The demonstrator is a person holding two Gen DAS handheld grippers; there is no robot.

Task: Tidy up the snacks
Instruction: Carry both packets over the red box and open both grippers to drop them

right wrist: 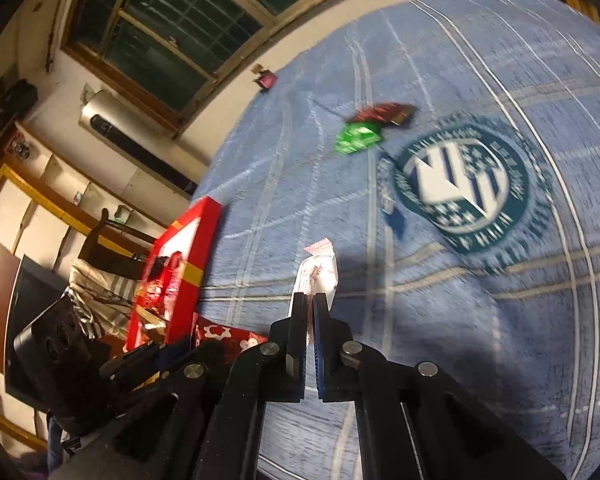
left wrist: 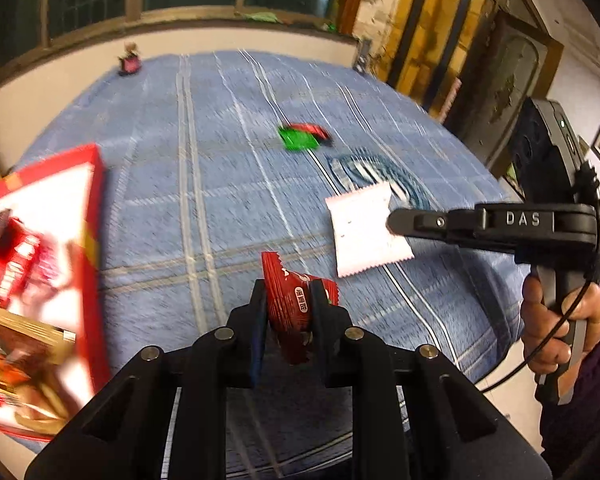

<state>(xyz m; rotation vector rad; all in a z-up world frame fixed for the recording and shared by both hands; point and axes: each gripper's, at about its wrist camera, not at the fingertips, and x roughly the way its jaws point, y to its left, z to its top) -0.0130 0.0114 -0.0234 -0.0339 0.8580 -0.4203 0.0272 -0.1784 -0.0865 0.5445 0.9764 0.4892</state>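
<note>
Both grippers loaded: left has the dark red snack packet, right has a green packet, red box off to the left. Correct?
One thing is off. The right gripper holds a white packet, not a green one; the green packet lies loose on the blue cloth further out, as the right wrist view shows. The rest stands: left gripper on the dark red packet, red box to the left.

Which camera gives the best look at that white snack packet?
The left wrist view: the white packet shows its whole flat face, pinched at one edge by the right hand-held gripper. The right wrist view shows the packet edge-on, narrow, partly hidden between the fingers.
</note>
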